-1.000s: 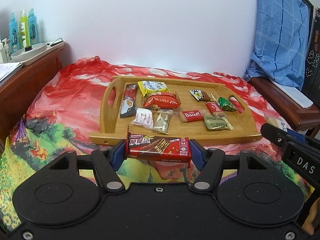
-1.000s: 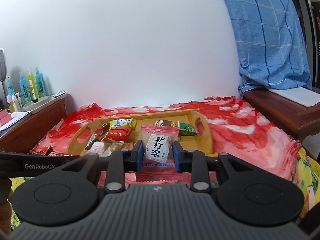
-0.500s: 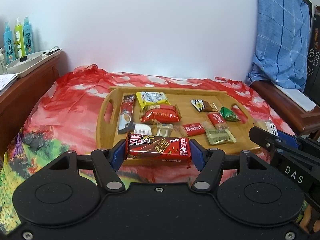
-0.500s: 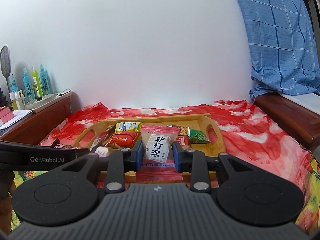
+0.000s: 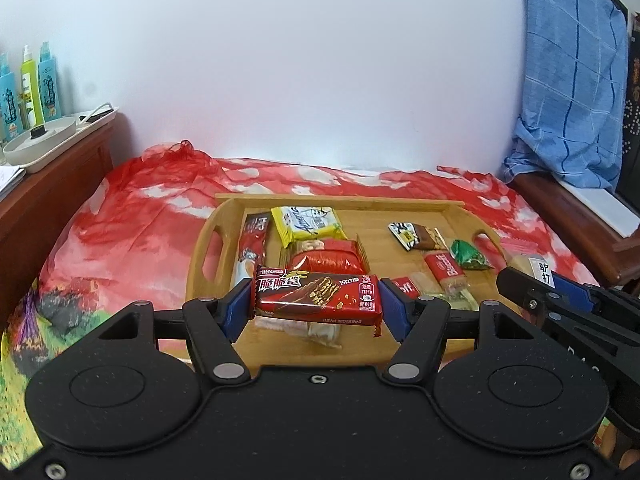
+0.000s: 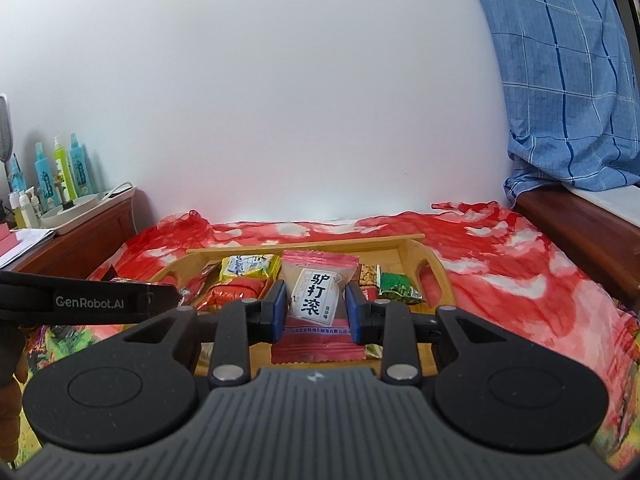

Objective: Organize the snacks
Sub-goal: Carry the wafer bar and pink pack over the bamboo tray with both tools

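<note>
The left gripper [image 5: 317,306] is clenched on a red Nestlé wafer bar [image 5: 317,299], held flat by its two ends above the near part of the wooden tray [image 5: 208,248]; the wrapper carries white Chinese characters and a picture of a chocolate wafer. The right gripper [image 6: 315,310] grasps a pink pastry packet [image 6: 316,298], upright, its white label printed with three black Chinese characters, above the tray's near edge.

In the tray lie a yellow packet [image 5: 307,224] near the far rim, a red foil-wrapped snack [image 5: 326,260] just in front of it, a red coffee stick [image 5: 252,248] beside the left handle, two red Biscoff biscuits [image 5: 443,270] right of centre, a green packet [image 5: 466,255] by the right handle and a brown bar [image 5: 416,237] behind that. "GenRobot.AI" is printed on the left gripper's side in the right wrist view.
</note>
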A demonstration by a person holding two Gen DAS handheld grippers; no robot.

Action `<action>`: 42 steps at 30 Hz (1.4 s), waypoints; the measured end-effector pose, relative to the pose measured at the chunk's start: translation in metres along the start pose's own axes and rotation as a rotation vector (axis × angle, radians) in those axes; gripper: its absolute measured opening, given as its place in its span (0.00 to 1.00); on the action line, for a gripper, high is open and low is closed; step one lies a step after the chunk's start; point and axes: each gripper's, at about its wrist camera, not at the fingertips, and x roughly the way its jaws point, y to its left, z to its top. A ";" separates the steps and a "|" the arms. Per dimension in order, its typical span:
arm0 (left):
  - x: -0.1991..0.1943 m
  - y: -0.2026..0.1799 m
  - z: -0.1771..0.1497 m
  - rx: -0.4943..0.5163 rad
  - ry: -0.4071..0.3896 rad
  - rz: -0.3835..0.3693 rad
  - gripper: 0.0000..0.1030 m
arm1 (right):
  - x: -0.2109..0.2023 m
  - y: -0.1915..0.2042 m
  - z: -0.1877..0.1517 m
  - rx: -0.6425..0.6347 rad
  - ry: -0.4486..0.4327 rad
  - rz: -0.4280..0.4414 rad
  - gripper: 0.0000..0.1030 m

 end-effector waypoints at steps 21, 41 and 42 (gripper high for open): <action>0.076 0.003 0.043 -0.035 0.040 -0.019 0.62 | 0.066 -0.014 0.026 -0.057 0.020 0.001 0.34; 0.167 -0.018 0.088 -0.097 0.159 -0.052 0.62 | 0.163 -0.075 0.060 0.051 0.117 0.069 0.35; 0.171 -0.020 0.089 -0.101 0.169 -0.050 0.62 | 0.167 -0.076 0.061 0.039 0.123 0.072 0.35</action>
